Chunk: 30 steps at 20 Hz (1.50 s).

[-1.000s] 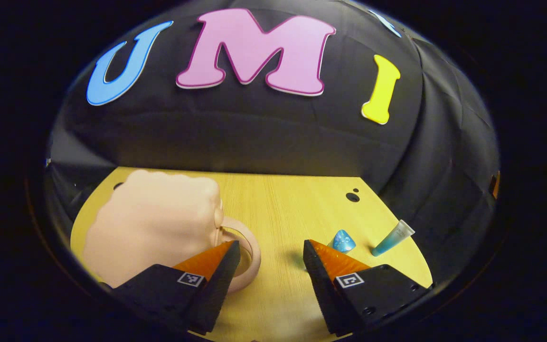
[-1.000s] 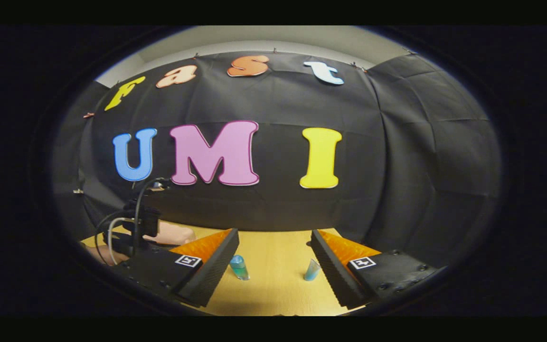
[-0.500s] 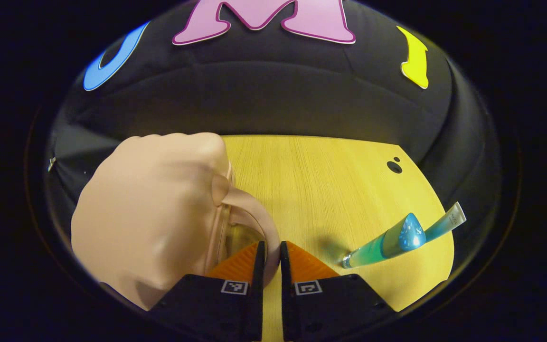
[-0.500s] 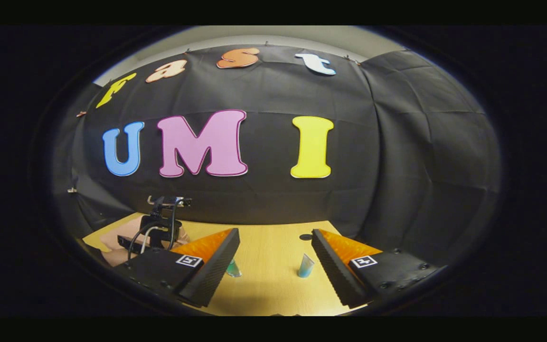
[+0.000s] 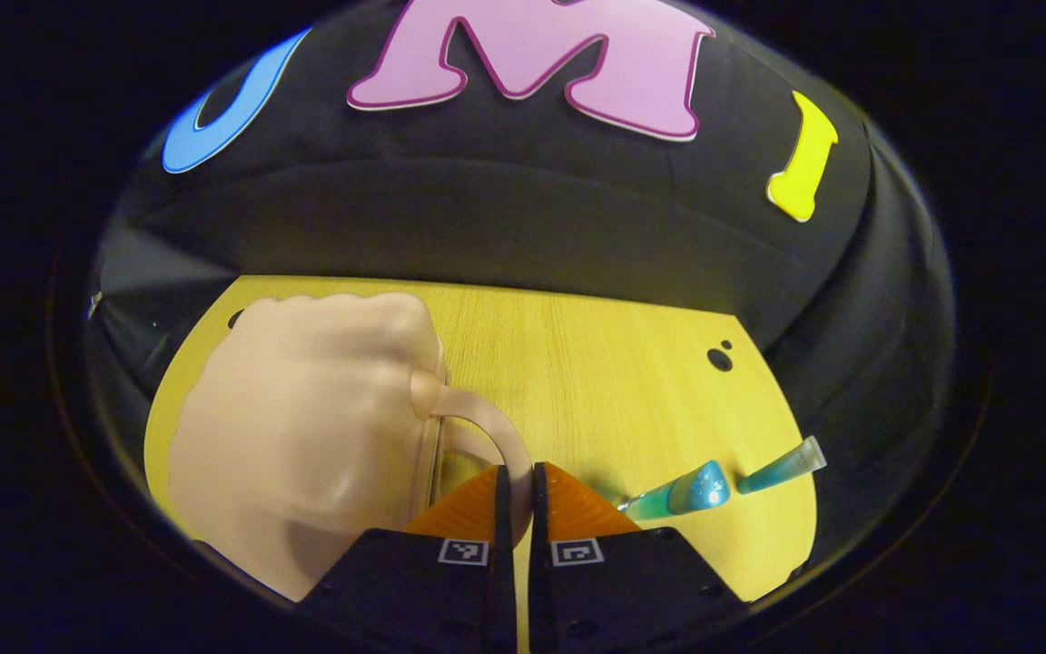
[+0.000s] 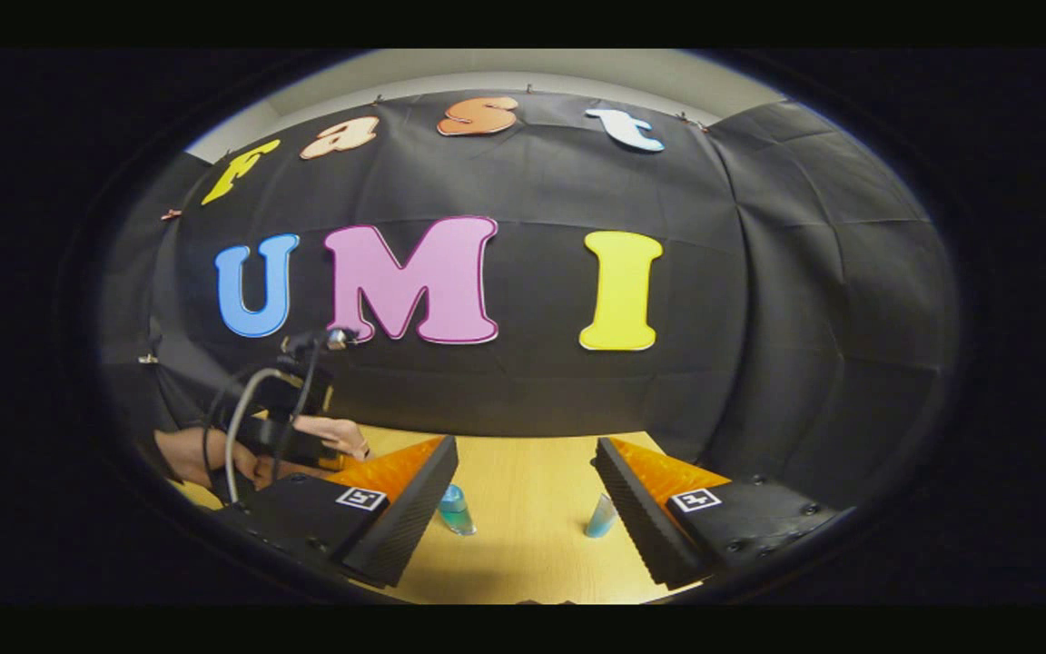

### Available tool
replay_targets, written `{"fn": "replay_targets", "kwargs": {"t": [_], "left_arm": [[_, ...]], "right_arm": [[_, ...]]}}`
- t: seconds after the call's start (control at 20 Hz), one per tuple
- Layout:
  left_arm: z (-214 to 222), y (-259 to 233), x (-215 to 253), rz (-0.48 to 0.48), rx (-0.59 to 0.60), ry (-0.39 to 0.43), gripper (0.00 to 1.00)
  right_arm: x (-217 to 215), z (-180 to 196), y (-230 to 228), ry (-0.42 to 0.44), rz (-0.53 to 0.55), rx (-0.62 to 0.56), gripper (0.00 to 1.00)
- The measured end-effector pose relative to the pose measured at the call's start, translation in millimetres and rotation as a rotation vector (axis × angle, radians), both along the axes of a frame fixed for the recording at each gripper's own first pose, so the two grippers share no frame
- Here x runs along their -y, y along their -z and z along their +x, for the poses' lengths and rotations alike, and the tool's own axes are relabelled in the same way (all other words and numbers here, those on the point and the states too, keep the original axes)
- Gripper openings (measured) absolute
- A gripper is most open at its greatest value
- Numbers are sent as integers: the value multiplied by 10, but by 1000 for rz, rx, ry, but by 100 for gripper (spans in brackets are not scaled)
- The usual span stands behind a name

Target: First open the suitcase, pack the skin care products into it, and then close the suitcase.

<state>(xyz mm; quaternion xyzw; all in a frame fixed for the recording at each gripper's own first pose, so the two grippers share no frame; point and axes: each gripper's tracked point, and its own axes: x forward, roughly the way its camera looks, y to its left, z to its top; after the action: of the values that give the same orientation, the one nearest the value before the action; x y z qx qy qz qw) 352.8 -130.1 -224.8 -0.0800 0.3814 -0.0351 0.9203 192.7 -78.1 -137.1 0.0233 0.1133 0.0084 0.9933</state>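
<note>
We see the pink suitcase (image 5: pixel 305 436) on the left of the wooden table (image 5: pixel 596 381), its looped handle (image 5: pixel 487 436) toward us; left gripper (image 5: pixel 516 486) pinches that handle, both fingers pressed on it; two blue-green skincare tubes (image 5: pixel 682 495) (image 5: pixel 782 463) lie right of it, near the table edge; right gripper (image 6: pixel 527 477) hangs spread wide over the table, nothing between its fingers; a hand (image 6: pixel 332 436) shows far left in the right gripper view
</note>
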Motion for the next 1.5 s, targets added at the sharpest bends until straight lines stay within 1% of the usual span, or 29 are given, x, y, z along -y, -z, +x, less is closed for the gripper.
{"fn": "replay_targets", "kwargs": {"t": [0.05,0.25,0.35,0.45,0.6,0.7,0.8,0.85,0.9,1.0,1.15,1.35,1.4,1.45,1.5], "left_arm": [[14,-186,-72,-9,16,1,11],[71,-993,-540,10,90,2,10],[62,-1286,-881,55,126,19,10],[22,-1531,-1238,125,158,42,9],[-32,-1806,-1688,153,186,38,8],[-83,-1943,-2081,181,204,20,7],[-132,-2030,-2568,244,218,-16,7],[-182,-2039,-2780,268,213,-37,7],[-204,-2033,-2966,261,204,-61,7],[-187,-2005,-3359,207,207,-117,6],[-143,-1807,-4037,182,216,-173,6],[-64,-1300,-4825,124,184,-252,6],[-40,-1125,-5017,124,174,-267,6],[-27,-933,-5185,128,159,-273,6],[-21,-734,-5349,137,149,-273,6]], "right_arm": [[-44,-7,-13,-7,0,2,97],[-209,-4,-62,-25,18,10,97],[-290,-10,-99,-29,21,15,97],[-354,-24,-141,-32,18,21,97],[-446,-80,-174,-42,7,22,97],[-533,-138,-181,-51,-8,17,97],[-593,-196,-194,-60,-27,12,97],[-628,-213,-198,-64,-35,8,97],[-654,-233,-185,-67,-42,3,97],[-709,-265,-195,-66,-47,-3,97],[-744,-290,-218,-39,-65,-6,96],[-813,-291,-119,-12,-90,-43,96],[-834,-278,-106,-7,-94,-46,94],[-851,-265,-82,-4,-101,-44,96],[-874,-251,-61,-1,-109,-45,94]]}}
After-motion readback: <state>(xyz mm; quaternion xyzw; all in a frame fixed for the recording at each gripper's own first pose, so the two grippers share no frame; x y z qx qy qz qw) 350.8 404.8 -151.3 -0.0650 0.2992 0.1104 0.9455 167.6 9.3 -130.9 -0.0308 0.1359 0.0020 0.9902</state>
